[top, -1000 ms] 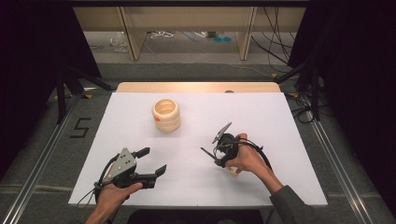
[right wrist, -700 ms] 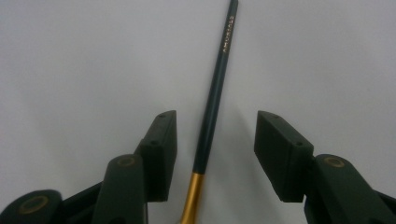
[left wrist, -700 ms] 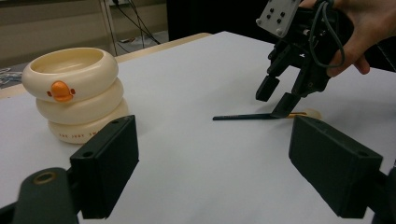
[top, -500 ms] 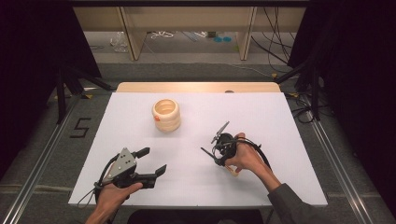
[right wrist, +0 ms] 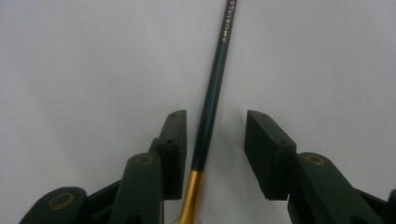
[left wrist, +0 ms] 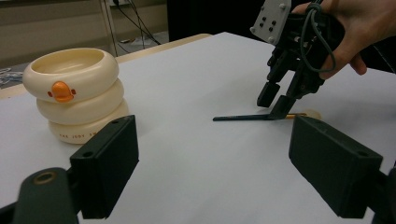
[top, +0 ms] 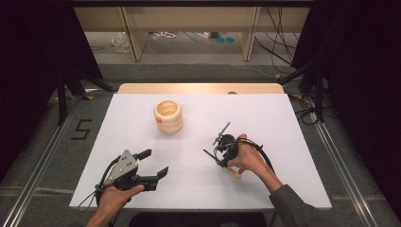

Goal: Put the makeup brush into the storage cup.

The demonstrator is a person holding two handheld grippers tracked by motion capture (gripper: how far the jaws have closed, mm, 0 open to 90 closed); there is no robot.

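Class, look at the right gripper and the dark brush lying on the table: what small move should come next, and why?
Probably close the right gripper the rest of the way. Its jaws have just been closing and straddle the brush, which lies flat on the table. One pad is beside the handle, with a gap to the other, so nothing is gripped yet.

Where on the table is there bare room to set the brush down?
Bare table: right of the ringed duck pot, and between the left hand-held gripper and right hand-held gripper. Crowded around the brush under the right hand.
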